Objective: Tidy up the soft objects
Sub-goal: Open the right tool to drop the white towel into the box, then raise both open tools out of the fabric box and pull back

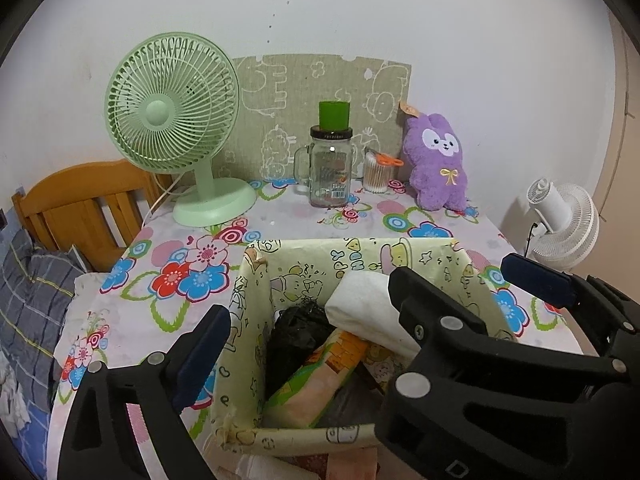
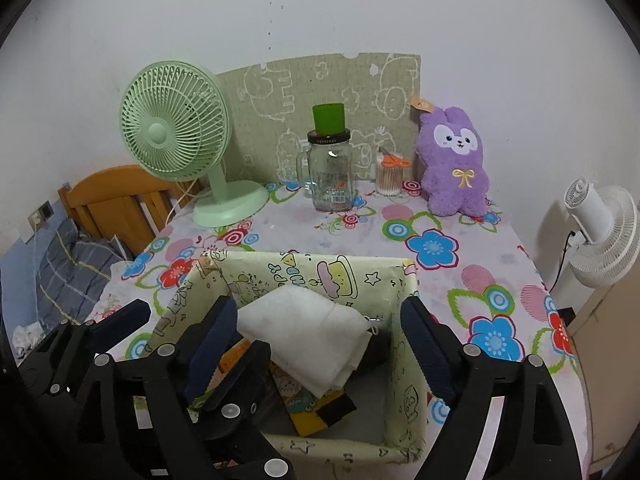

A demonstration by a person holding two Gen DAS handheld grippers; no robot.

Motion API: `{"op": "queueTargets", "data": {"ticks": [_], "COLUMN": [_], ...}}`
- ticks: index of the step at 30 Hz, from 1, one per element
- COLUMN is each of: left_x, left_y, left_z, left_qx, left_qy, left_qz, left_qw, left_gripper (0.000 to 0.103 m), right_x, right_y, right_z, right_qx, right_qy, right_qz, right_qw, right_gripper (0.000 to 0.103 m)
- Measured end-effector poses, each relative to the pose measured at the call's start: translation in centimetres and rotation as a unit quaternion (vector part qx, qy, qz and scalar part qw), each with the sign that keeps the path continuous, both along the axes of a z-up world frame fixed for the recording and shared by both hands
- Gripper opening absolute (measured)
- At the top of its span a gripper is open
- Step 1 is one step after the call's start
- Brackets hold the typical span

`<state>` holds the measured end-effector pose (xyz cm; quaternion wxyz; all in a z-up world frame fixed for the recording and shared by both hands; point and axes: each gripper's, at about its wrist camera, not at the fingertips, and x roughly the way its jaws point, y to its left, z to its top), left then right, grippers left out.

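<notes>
A pale yellow cartoon-print fabric box (image 1: 404, 250) (image 2: 304, 270) stands on the floral table near me. Inside lie a white folded cloth (image 1: 364, 308) (image 2: 308, 320), a black bundle (image 1: 294, 338) and a green-and-pink printed pack (image 1: 316, 384). A purple plush bunny (image 1: 438, 164) (image 2: 454, 164) sits upright at the back right of the table. My left gripper (image 1: 310, 312) is open and empty over the box. My right gripper (image 2: 324, 328) is open, its fingers either side of the white cloth. The right gripper's fingers (image 1: 536, 276) show in the left wrist view.
A green desk fan (image 1: 172, 120) (image 2: 180, 148) stands back left. A glass mug jar with a green cup on top (image 1: 330, 168) (image 2: 330, 168) and a cotton swab jar (image 1: 376, 174) (image 2: 390, 178) stand at the back. A white fan (image 2: 600, 232) is right of the table, a wooden headboard (image 1: 80, 204) left.
</notes>
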<state>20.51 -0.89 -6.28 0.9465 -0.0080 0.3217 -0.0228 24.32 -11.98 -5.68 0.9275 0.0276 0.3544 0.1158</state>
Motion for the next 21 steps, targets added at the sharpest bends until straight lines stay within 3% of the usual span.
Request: {"op": "queueTargets", "data": {"ticks": [10,21], "left_x": [-2.6,-5.9], "left_y": [-0.8,-1.6], "left_z": [1.7,3.6], "left_qx": [0.007,0.015], "left_qy": [-0.017,-0.036], "left_qz": [-0.004,-0.013], "left_qw": [0.9998,0.9992], "left_gripper": [0.103,0.103], "right_x": [-2.7,-6.1], "right_y": [-0.9,-1.9], "right_z": [1.9,3.9], "right_qx": [0.003,0.007], "right_qy": [-0.019,-0.04], "right_qz": [-0.009,-0.019], "right_qw": [1.0,0.999], "right_gripper": [0.092,0.099]}}
